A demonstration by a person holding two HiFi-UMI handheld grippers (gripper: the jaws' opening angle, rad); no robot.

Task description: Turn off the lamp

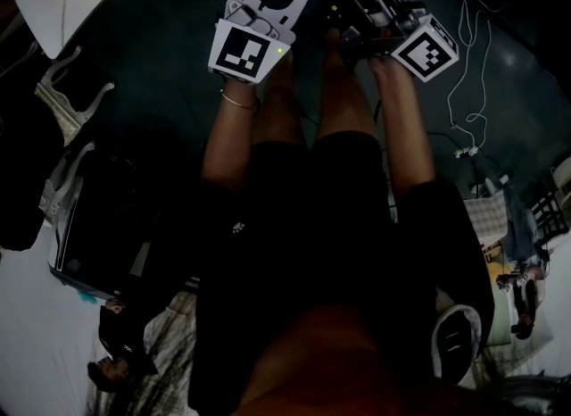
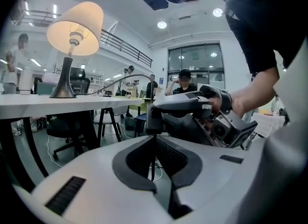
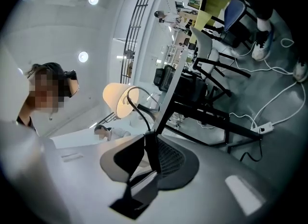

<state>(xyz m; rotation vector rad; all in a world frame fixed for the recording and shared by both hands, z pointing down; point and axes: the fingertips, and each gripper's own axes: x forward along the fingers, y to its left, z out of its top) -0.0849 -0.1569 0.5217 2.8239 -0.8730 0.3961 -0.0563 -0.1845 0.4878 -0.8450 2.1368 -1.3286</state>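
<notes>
Lamp (image 2: pixel 73 35) on the table (image 2: pixel 29 105) at left (chair (image 2: pixel 67 123) beneath), cord (image 2: pixel 122 79) off its edge, switch (image 2: pixel 154 117) in front.

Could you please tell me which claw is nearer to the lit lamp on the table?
Left, probably, though narrowly. The lamp stands ahead-left of the left claw; the right claw sits on the far side, both tips by the cord switch.

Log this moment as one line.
lamp: lit | left claw: shut on cord | right claw: shut on switch | task: not done
</notes>
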